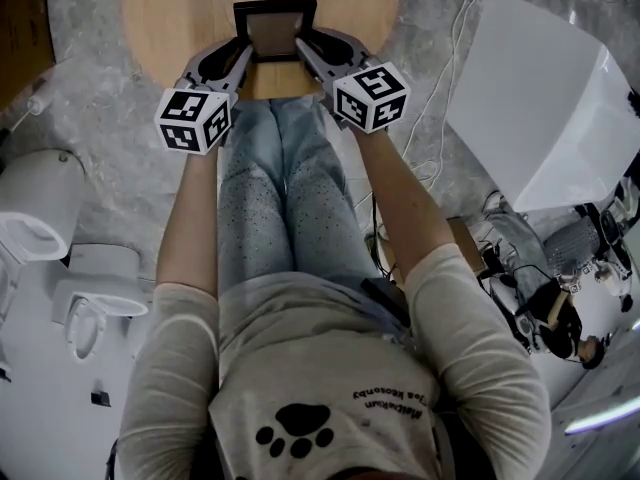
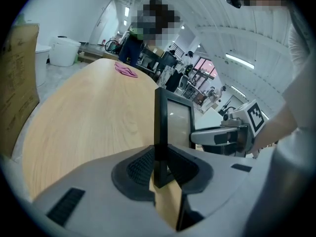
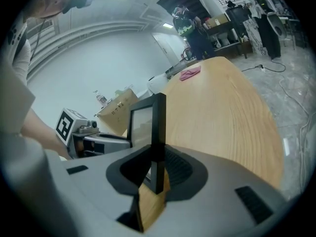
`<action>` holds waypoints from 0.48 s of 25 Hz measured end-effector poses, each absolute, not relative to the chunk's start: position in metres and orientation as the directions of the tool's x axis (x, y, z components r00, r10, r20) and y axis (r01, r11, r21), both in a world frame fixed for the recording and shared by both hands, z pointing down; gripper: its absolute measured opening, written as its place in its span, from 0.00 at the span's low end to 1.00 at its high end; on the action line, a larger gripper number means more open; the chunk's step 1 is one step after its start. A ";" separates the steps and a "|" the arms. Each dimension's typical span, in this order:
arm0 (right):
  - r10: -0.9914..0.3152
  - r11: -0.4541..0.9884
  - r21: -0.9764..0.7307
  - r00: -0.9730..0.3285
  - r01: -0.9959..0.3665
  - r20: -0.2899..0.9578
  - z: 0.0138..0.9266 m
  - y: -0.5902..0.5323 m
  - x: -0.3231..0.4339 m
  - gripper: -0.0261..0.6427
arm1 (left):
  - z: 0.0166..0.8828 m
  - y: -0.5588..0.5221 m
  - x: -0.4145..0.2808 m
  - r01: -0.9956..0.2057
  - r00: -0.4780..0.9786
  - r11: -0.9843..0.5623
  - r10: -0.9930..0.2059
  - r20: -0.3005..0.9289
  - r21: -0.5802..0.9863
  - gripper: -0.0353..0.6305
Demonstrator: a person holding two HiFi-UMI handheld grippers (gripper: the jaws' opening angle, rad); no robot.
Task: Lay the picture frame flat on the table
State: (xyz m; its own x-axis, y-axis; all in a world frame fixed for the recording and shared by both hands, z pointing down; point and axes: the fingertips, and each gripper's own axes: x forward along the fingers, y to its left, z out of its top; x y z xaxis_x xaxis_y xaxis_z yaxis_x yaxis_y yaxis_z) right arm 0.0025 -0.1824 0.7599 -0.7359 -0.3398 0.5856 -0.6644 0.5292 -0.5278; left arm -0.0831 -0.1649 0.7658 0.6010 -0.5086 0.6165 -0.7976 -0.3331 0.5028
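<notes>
Left claw (image 1: 243, 56) and right claw (image 1: 305, 52) each clamp a side rail of the picture frame (image 1: 275, 30), not yet flat, at the counter (image 1: 180, 8) near edge. Likely light, stiff, glazing fragile; side rails suit.

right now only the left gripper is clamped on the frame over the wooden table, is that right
Not quite: both are. The right gripper view shows the right gripper with its jaws shut on one side edge of the frame too. The left gripper is clamped on the other edge, over the wooden table, as you said.
</notes>
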 end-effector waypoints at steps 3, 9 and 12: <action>-0.328 0.527 -0.522 -0.727 -0.671 0.604 0.765 -0.180 0.003 0.17 | 0.770 -0.163 -0.082 -0.800 0.598 -0.327 -0.496 0.630 0.502 0.18; -0.330 0.504 -0.520 -0.710 -0.690 0.622 0.773 -0.183 0.002 0.17 | 0.778 -0.165 -0.084 -0.807 0.588 -0.293 -0.487 0.646 0.513 0.18; -0.327 0.486 -0.526 -0.703 -0.698 0.631 0.776 -0.185 0.002 0.17 | 0.781 -0.166 -0.083 -0.809 0.584 -0.279 -0.483 0.652 0.518 0.18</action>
